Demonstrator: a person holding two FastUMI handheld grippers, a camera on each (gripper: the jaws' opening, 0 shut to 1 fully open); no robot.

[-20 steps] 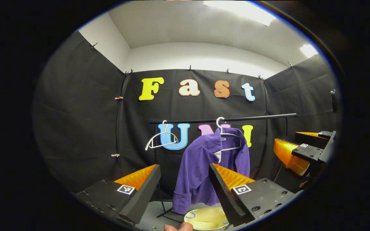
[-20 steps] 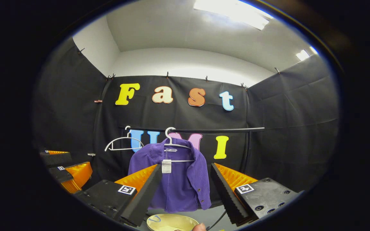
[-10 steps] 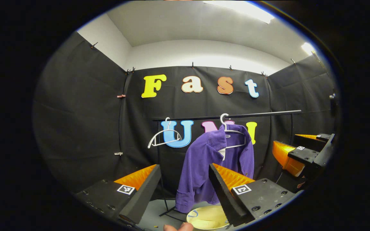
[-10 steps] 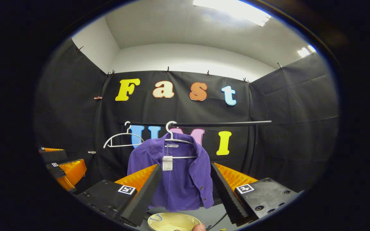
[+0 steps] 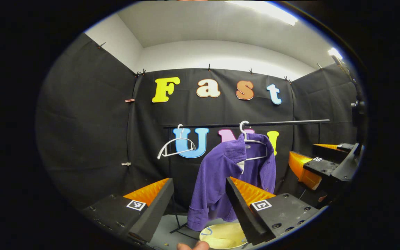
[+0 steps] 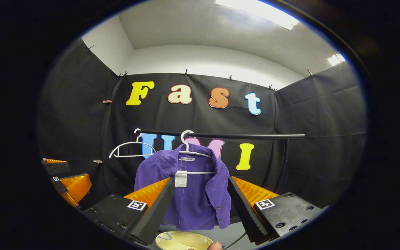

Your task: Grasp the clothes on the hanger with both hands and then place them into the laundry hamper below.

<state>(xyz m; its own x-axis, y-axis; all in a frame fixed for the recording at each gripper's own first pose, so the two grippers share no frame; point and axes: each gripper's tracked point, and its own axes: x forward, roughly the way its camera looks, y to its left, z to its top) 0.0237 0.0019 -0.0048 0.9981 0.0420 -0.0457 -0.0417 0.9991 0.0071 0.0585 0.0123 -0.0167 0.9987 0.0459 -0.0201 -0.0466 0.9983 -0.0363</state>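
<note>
A purple corduroy jacket (image 5: pixel 221 177) (image 6: pixel 189 194) hangs on a white hanger (image 5: pixel 253 142) (image 6: pixel 194 154) from a black rail (image 5: pixel 255 123) (image 6: pixel 241 135). Below it stands a pale yellow hamper (image 5: pixel 222 236) (image 6: pixel 182 240), of which the rim shows. My left gripper (image 5: pixel 200 205) is open, short of the jacket, with the cloth seen between its fingers. My right gripper (image 6: pixel 200 205) is open too, short of the jacket's front. The right gripper (image 5: pixel 321 166) appears at the right edge of the left gripper view. At the left edge of the right gripper view sits the left gripper (image 6: pixel 68 180).
An empty white hanger (image 5: pixel 175 147) (image 6: pixel 128 149) hangs on the rail to the left of the jacket. The rail's black stand (image 5: pixel 177 215) reaches the grey floor near the hamper. A fingertip (image 5: pixel 193 246) shows at the bottom edge.
Both grippers have risen and edged a little toward the rail; the jacket sits slightly larger in view. Both stay open.
</note>
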